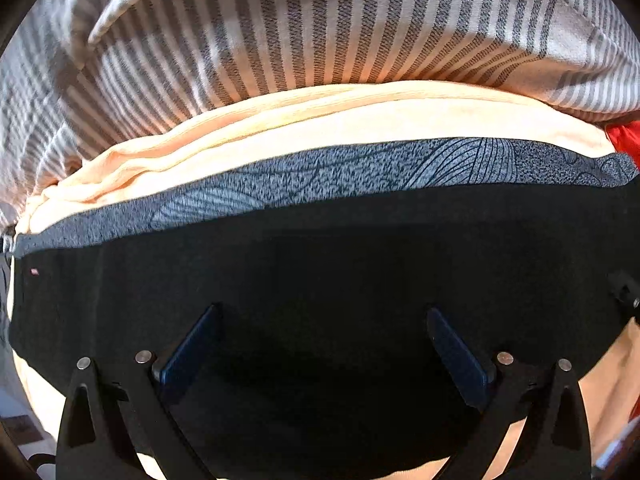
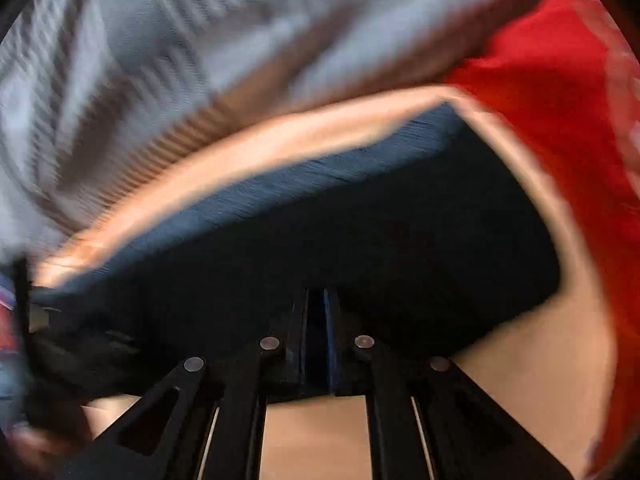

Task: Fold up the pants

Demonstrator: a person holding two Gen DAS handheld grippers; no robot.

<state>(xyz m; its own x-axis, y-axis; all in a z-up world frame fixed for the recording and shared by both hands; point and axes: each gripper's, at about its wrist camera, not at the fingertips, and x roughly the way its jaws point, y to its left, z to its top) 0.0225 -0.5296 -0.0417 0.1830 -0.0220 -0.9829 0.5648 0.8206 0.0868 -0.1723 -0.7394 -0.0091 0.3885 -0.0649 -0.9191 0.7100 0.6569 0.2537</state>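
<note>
The black pants (image 1: 320, 264) lie folded on top of a stack of clothes and fill the lower half of the left wrist view. My left gripper (image 1: 322, 316) is open, its blue-padded fingers spread wide just above the black cloth, holding nothing. In the blurred right wrist view the pants (image 2: 360, 248) show as a dark slab. My right gripper (image 2: 318, 304) has its jaws close together over the near edge of the pants; whether cloth is between them is hidden.
Under the pants lie a grey patterned garment (image 1: 360, 168) and a peach one (image 1: 320, 120). A grey-and-white striped bedcover (image 1: 280, 32) lies behind. A red garment (image 2: 560, 100) sits at the right.
</note>
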